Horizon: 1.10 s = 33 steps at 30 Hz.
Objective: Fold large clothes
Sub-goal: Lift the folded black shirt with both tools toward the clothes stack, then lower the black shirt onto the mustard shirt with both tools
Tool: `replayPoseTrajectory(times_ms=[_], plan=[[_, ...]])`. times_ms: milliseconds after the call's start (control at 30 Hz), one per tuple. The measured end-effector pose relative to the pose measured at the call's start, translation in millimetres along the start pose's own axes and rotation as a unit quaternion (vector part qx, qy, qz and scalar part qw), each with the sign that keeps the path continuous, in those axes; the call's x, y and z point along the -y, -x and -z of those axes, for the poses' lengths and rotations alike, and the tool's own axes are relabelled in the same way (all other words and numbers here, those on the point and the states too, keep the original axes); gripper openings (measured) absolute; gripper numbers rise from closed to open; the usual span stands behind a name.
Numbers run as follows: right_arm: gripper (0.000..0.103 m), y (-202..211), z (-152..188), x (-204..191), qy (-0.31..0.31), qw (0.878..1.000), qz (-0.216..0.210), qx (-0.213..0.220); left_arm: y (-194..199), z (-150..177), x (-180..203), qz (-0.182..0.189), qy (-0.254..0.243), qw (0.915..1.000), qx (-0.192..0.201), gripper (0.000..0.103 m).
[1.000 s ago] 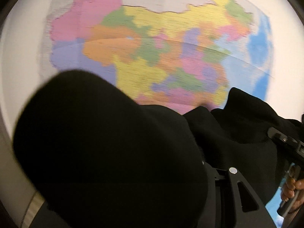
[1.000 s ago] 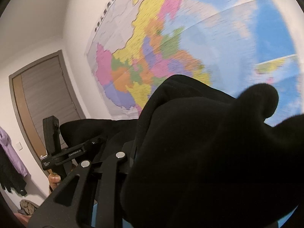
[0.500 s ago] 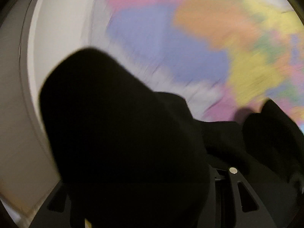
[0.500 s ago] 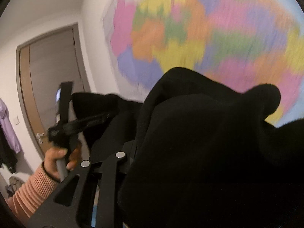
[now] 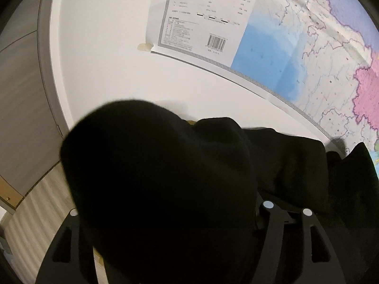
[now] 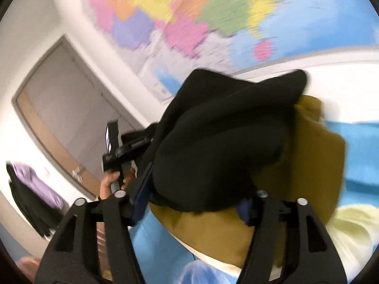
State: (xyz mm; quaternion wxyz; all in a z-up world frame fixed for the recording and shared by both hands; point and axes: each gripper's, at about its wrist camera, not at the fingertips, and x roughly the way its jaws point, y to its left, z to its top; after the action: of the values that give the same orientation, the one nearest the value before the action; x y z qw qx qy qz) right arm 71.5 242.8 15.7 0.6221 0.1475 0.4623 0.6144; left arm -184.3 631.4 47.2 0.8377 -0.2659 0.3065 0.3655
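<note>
Black garment released as both our grippers open over the mustard cushion.

A second ago we held the dark fleece high against the wall map; now we have swung it down, and our right gripper is opening, its blue pads clear of the cloth, which sags onto the cushion. Our left gripper is opening too, though fabric drapes over it and hides the fingertips, so we cannot tell whether any cloth remains caught. We judge this fold laid down.
</note>
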Motion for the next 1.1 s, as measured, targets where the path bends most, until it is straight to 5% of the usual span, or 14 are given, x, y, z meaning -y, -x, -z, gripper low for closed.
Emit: replayPoseTrajectory(times_ms=[100, 267, 300, 400, 567, 733, 900, 1100], plan=[[0.022, 5.8, -7.4, -6.8, 0.021, 1.0, 0.01, 0.013, -1.1, -8.5, 10.6, -0.006, -0.013, 0.9999, 0.005, 0.059], [0.017, 47.8, -7.2, -44.8, 0.118, 0.986, 0.049, 0.11, 13.9, -23.4, 9.1, 0.028, 0.004, 0.9986, 0.045, 0.052], [0.018, 46.3, -4.3, -37.6, 0.109, 0.987, 0.049, 0.106, 10.8, -22.8, 7.2, 0.027, 0.002, 0.9986, 0.046, 0.055], [0.024, 15.1, 19.5, 7.5, 0.039, 0.996, 0.08, -0.006, -15.6, -14.2, 10.4, -0.036, -0.022, 0.999, 0.014, 0.065], [0.036, 24.2, 32.8, 4.6, 0.044, 0.996, 0.074, -0.007, -8.2, -6.1, 1.1, -0.046, -0.012, 0.9986, 0.022, 0.084], [0.05, 46.2, 27.2, -27.9, 0.116, 0.985, 0.125, -0.003, 47.9, -0.7, -1.5, -0.085, -0.038, 0.9917, 0.089, 0.09], [0.057, 88.1, 14.8, -57.6, 0.174, 0.971, 0.151, 0.062, 111.2, 23.6, 10.9, -0.039, -0.057, 0.986, 0.152, 0.091], [0.057, 38.7, -11.5, -58.5, 0.177, 0.972, 0.152, 0.032, 118.0, 56.0, 68.5, 0.015, -0.129, 0.9821, 0.136, 0.092]])
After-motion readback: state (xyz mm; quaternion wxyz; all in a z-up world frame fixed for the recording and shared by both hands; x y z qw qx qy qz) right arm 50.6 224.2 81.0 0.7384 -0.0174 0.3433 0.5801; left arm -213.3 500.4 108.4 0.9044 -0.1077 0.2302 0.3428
